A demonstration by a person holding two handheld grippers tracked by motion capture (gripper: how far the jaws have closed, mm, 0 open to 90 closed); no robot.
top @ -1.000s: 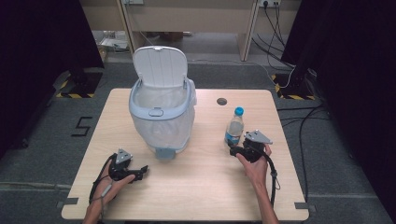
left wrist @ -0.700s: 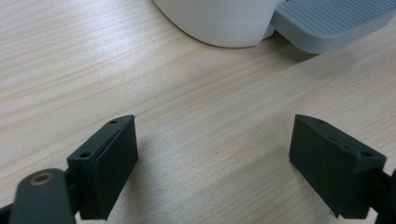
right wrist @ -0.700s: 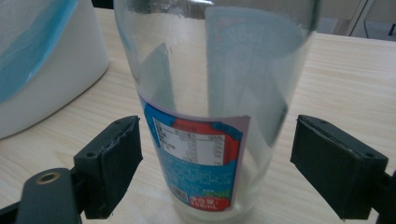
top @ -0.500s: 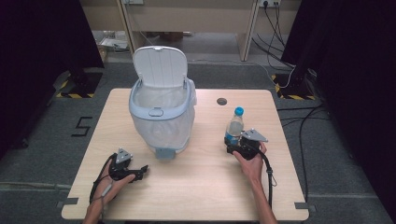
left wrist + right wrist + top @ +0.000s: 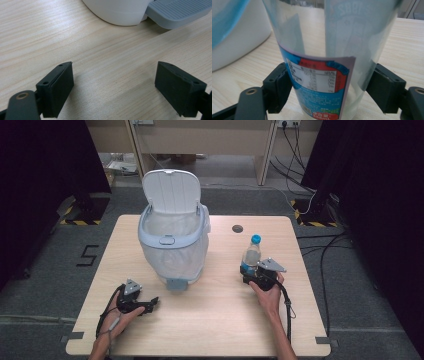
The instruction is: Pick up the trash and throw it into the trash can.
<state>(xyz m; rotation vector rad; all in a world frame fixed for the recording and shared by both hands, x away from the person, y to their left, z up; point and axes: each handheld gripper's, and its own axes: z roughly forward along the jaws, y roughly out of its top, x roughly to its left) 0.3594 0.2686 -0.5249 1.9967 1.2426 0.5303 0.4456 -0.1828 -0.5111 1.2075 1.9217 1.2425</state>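
Standing upright between right gripper (image 5: 329,92) jaws: bottle (image 5: 324,62); jaws just closing, both pads touching bottle.

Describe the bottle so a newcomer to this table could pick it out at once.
Start at the pedal bin with its lid raised, on the wooden table. To its right the bottle stands upright between the right gripper jaws. It is the clear one with a blue cap and a blue-and-red label, the table's sole bottle.
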